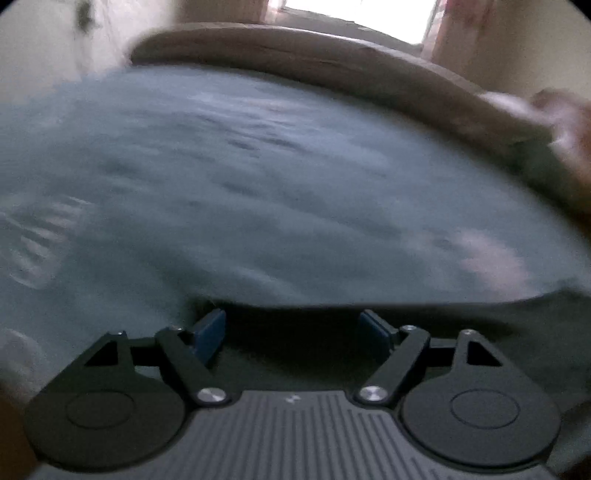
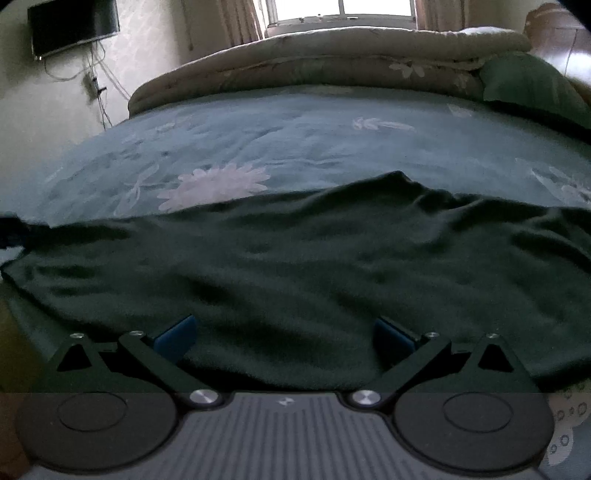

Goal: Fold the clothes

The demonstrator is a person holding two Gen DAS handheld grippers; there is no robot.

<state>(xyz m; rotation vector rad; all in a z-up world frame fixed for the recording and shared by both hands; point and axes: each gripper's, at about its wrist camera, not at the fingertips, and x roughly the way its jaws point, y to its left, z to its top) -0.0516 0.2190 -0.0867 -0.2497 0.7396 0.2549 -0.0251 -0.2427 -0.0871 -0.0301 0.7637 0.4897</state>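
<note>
Garment: a dark green cloth (image 2: 295, 280) lies spread flat on the bed, on top of the teal flowered bedspread (image 2: 295, 129).
Garment long axis: runs left to right across the right wrist view; the cloth reaches from the left edge of that view to the right edge.
Garment far edge: uneven, with one raised fold peaking right of centre; the surface carries shallow wrinkles.
Garment near edge: passes under the right gripper's fingers and out of sight beneath the gripper body.
Garment type: whether it is a shirt, a towel or something else cannot be told.
Right gripper (image 2: 284, 338): jaws stand wide apart; the blue pads (image 2: 175, 338) sit over the cloth with nothing pinched between them. Whether the tips touch the fabric cannot be told.
Left gripper (image 1: 291, 334): jaws stand wide apart, with nothing gripped between the blue pads (image 1: 210, 336).
Left gripper position: over an edge of the dark cloth (image 1: 443, 332); beyond that edge lies the bedspread (image 1: 258, 184). This view is heavily blurred.
Bed surroundings: a rolled tan quilt (image 2: 332, 62) lies along the far side of the bed, and a green pillow (image 2: 528, 88) lies at its right end.
Room: a window (image 2: 340, 11) stands behind the quilt; a dark screen (image 2: 74, 26) hangs on the wall at upper left.
</note>
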